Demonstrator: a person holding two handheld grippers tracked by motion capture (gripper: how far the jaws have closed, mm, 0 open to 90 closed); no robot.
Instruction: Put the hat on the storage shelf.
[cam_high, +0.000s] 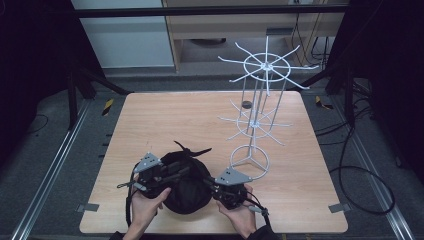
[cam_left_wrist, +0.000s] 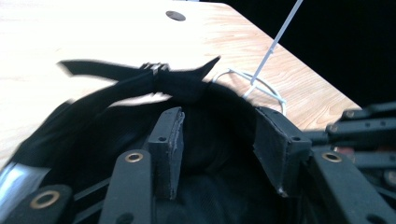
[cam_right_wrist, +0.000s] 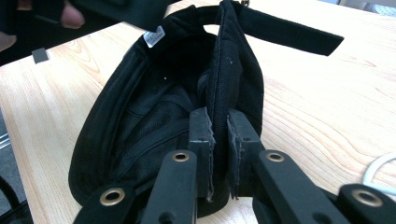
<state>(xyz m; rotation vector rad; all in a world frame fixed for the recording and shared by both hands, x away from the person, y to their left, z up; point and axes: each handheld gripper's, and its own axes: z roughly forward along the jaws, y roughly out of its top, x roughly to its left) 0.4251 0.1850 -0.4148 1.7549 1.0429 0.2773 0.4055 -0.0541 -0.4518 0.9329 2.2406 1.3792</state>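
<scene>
Left gripper (cam_high: 165, 175) sits at the left edge of the black cap (cam_high: 187, 192), jaws spread over its open inside. The cap lies upside down near the front of the wooden table (cam_high: 150, 120). Right gripper (cam_high: 216, 187) pinches the cap's rim; white wire rack (cam_high: 257, 115) stands just beside

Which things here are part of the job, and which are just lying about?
In use:
- black cap, upside down on the table
- right gripper, clamped on the cap's rim
- left gripper, jaws apart at the cap's opening
- white wire rack, probably the cap's destination

Just there:
- small dark disc
- table
</scene>
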